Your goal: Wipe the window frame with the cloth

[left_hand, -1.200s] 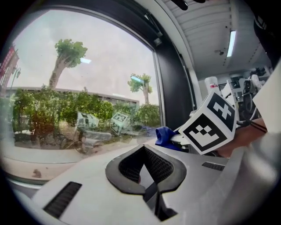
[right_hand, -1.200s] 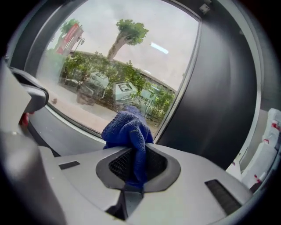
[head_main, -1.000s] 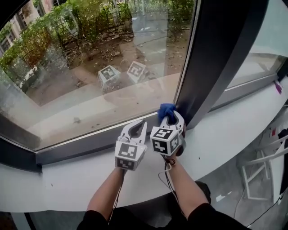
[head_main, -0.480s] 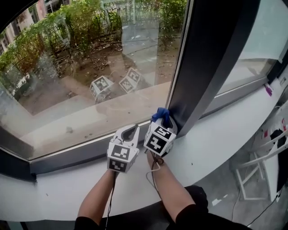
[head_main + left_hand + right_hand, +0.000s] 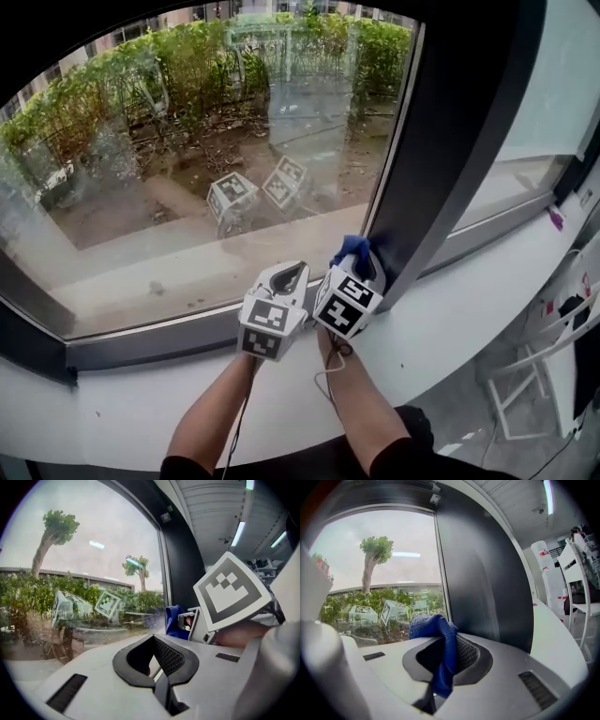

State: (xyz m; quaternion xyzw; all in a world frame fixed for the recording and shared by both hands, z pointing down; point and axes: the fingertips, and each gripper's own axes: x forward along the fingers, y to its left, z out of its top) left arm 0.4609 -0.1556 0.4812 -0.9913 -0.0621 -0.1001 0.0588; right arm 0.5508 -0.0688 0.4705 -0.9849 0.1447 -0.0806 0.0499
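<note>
Right gripper (image 5: 360,264) clamps cloth (image 5: 352,247) — beside frame (image 5: 441,141) (corner).

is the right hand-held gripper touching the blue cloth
Touching. The right gripper view shows the blue cloth pinched between the jaws of the right hand-held gripper, draping through them.

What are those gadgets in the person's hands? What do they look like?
Two white plastic tools: the left gripper and right gripper each end in curved tongs lined with black ribbed rubber. Each carries a cube of black-and-white square markers. Thin cables run back along the bare forearms. The sleeves are dark.
</note>
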